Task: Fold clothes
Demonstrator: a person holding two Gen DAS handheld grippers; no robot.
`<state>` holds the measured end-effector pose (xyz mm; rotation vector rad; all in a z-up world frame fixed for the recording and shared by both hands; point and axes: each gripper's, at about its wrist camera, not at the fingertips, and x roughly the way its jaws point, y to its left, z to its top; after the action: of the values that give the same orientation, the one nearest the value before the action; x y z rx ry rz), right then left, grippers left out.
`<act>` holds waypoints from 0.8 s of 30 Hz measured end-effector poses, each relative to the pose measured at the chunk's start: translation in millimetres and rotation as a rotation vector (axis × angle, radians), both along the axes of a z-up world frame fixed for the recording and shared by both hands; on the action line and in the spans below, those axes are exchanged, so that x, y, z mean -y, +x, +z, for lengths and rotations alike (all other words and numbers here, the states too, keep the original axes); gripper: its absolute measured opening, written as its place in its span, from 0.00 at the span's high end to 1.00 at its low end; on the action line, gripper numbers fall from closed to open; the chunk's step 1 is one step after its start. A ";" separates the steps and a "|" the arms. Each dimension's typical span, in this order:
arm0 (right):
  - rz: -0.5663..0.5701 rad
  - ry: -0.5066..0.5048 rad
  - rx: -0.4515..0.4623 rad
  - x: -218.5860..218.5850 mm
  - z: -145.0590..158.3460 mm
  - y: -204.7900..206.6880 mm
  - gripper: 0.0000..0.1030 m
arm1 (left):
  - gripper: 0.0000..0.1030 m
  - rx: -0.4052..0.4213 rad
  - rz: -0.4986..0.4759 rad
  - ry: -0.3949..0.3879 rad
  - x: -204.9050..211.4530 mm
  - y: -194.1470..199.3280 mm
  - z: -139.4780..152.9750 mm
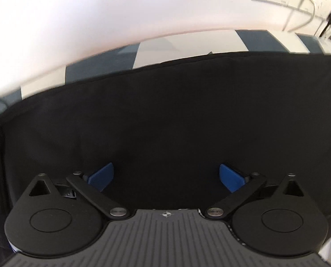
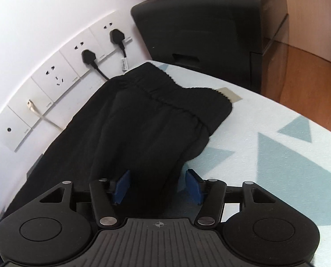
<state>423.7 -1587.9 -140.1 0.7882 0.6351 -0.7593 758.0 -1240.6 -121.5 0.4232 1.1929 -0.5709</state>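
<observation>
A black garment with an elastic waistband [image 2: 165, 102] lies on a bed with a white and grey-blue patterned sheet [image 2: 276, 133]. In the left wrist view the black fabric [image 1: 165, 111] fills the middle of the frame. My left gripper [image 1: 166, 178] is open, its blue pads [image 1: 102, 175] wide apart just above the cloth. My right gripper [image 2: 157, 185] is open, with a fold of the black fabric [image 2: 152, 178] lying between its blue pads [image 2: 193, 185], near the garment's lower edge.
A white wall with a row of sockets [image 2: 54, 77] and two black plugs [image 2: 88, 56] runs along the bed's far side. A black cabinet [image 2: 209, 22] stands past the bed's end, on a wooden floor [image 2: 309, 71]. A white cable [image 1: 307, 13] hangs on the wall.
</observation>
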 end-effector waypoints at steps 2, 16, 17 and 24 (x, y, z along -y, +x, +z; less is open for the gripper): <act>0.006 -0.017 -0.017 -1.3 -4.5 9.1 0.50 | 0.00 -0.006 0.035 -0.002 2.5 1.8 -1.1; 0.042 -0.088 -0.046 -10.8 -12.0 20.0 0.76 | 0.00 0.022 0.078 -0.016 -4.4 -12.0 4.1; 0.047 -0.091 -0.047 -10.7 -12.2 20.5 0.76 | 0.00 0.020 0.079 -0.014 -4.4 -12.2 4.2; 0.081 -0.073 -0.019 1.6 -6.9 6.0 0.90 | 0.00 0.011 0.063 -0.005 3.6 2.0 1.8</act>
<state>429.6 -1589.5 -147.1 0.6853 0.6489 -0.7127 760.0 -1244.1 -119.7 0.3832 1.1904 -0.5168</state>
